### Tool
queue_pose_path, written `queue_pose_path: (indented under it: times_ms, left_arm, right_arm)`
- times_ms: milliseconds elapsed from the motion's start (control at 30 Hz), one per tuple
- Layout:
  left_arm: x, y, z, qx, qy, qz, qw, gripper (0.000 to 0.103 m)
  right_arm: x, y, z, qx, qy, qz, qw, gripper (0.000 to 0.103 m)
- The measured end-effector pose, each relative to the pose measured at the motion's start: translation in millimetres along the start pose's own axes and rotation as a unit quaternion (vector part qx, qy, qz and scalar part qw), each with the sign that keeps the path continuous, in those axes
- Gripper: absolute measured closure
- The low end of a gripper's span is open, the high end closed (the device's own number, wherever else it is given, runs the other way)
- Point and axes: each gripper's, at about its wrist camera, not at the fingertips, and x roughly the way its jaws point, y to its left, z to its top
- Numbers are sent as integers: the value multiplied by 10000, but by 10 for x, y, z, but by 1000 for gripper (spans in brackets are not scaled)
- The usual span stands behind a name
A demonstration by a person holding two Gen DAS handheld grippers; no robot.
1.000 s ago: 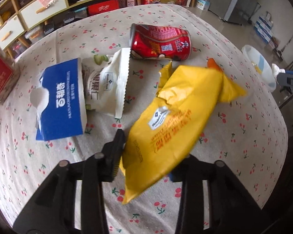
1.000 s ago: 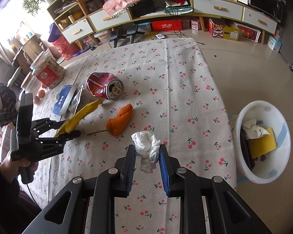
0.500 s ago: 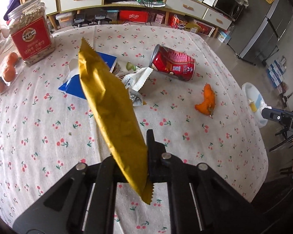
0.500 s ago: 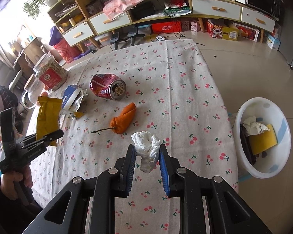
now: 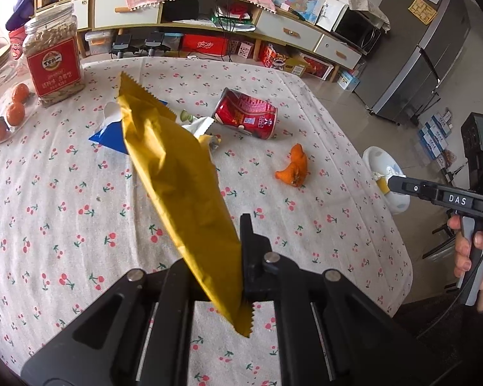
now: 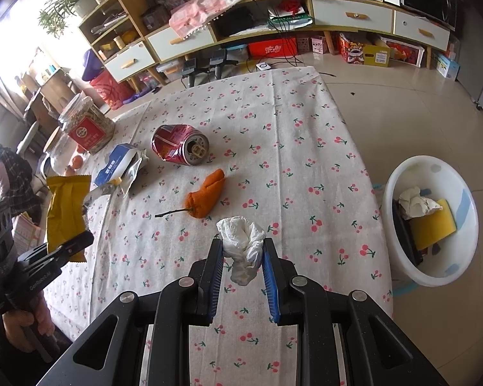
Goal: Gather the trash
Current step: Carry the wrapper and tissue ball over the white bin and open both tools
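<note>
My left gripper [image 5: 223, 251] is shut on a yellow snack bag [image 5: 174, 173] and holds it up above the table; it also shows in the right wrist view [image 6: 66, 212]. My right gripper [image 6: 243, 254] is shut on a crumpled white tissue [image 6: 243, 244], above the table's near edge. On the cherry-print tablecloth [image 6: 306, 167] lie a crushed red can [image 6: 178, 144], an orange peel [image 6: 206, 197], a blue carton [image 6: 114, 164] and a white wrapper [image 6: 135, 172]. A white bin [image 6: 434, 225] with trash stands on the floor at the right.
A jar with a red label [image 5: 54, 64] and small oranges [image 5: 14, 112] stand at the table's far left. Shelves and drawers [image 6: 338, 16] line the back wall. A grey fridge [image 5: 425, 51] stands at the right.
My left gripper has lifted the yellow bag off the table and drawn back from the can and carton. My right gripper keeps the tissue and has barely moved.
</note>
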Motion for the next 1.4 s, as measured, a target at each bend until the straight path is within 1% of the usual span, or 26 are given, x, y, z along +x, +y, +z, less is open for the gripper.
queue_pose_path:
  times_ms: [367, 500, 633, 800, 1000, 1267, 1333, 1400]
  left_arm:
    - [-114, -108, 4, -92, -150, -333, 9993, 95]
    - [-99, -184, 44, -51, -156, -408, 9990, 95]
    - [-53, -350, 106, 38, -116, -479, 9988, 95]
    - [47, -682, 197, 301, -82, -673, 9972, 95]
    - [272, -1161, 278, 633, 89, -959, 9933, 95]
    - [665, -1867, 371, 1188, 426, -1260, 9840, 95]
    - [778, -2033, 400, 1298, 523, -1316, 9814, 95]
    - [891, -2181, 424, 1400, 615, -1370, 9787, 95]
  right_arm:
    - [-61, -53, -4, 82, -86, 19, 9999, 78]
    - [-103, -124, 2, 169, -136, -6, 9998, 78]
    - [-205, -261, 26, 296, -253, -24, 9992, 78]
    - [-351, -611, 55, 576, -374, -137, 9975, 78]
    - [-481, -1202, 42, 1160, -468, -294, 9917, 78]
    - [-405, -1888, -58, 1740, -276, -527, 9829, 78]
    - [-371, -2026, -78, 1882, -266, -546, 9803, 75]
    - [-350, -2172, -95, 2036, -265, -598, 9769, 74]
